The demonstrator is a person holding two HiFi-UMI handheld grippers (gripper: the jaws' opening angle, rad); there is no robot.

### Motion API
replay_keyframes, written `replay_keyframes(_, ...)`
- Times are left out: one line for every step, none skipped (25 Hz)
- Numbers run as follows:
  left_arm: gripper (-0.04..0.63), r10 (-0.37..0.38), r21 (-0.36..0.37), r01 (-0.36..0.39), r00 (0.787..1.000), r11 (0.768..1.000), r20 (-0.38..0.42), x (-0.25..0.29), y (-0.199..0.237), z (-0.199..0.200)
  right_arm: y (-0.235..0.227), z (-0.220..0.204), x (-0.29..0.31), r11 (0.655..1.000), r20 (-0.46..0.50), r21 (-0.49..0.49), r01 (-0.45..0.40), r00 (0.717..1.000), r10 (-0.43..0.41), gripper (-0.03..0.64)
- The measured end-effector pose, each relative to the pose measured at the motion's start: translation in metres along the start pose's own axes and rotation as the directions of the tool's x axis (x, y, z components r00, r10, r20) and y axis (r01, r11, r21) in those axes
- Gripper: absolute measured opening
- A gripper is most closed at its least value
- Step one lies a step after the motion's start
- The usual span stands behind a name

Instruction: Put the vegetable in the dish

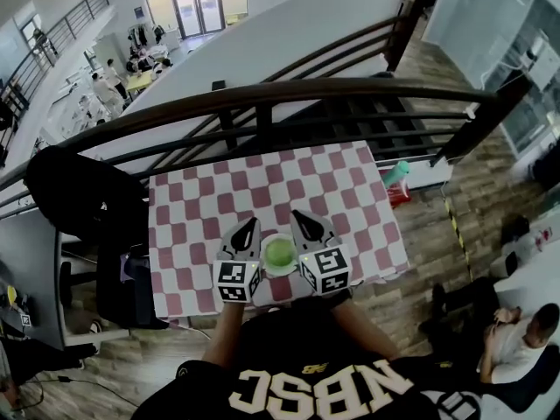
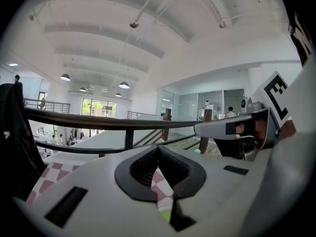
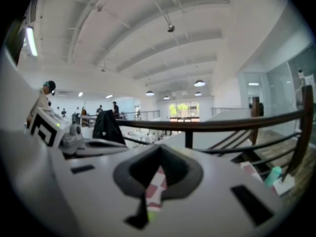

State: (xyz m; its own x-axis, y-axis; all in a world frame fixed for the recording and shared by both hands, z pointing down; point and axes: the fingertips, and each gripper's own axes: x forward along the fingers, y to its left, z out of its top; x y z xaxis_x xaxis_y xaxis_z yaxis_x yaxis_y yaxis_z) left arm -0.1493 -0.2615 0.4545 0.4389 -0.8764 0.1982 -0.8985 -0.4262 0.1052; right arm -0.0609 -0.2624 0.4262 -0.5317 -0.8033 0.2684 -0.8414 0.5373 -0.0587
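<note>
While 2 grippers [image 1: 252, 226] [image 1: 297, 218] flank it, vegetable [image 1: 279, 253] — in dish [image 1: 266, 269]

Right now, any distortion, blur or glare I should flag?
Head view: fisheye bows the railing; checkered tablecloth sharp. Left gripper view: black vignette corners, left tongs slightly soft. Right gripper view: blurrier overall, right tongs out of focus, light strip glaring.

open-plan office atrium: mezzanine railing [image 1: 262, 92], glass-walled rooms [image 2: 197, 105], pendant lamps [image 2: 124, 85], people at desks [image 1: 144, 59] below

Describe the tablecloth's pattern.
The tablecloth has red-and-white checks; the head view shows it best.
</note>
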Motion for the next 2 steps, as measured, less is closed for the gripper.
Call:
replay_keyframes(0.018, -0.003, 0.002, 0.003, 1.000, 1.000, -0.011, 0.0029, -0.0027, -0.0038, -0.0042, -0.0019, 0.0000, 1.000, -0.006, 0.002, 0.002, 1.000, -0.002, 0.016)
replay_keyframes(0.018, -0.007, 0.003, 0.007, 1.000, 1.000, -0.023, 0.0057, -0.0053, -0.0076, -0.0083, -0.0039, 0.0000, 1.000, -0.013, 0.005, 0.004, 1.000, -0.004, 0.015)
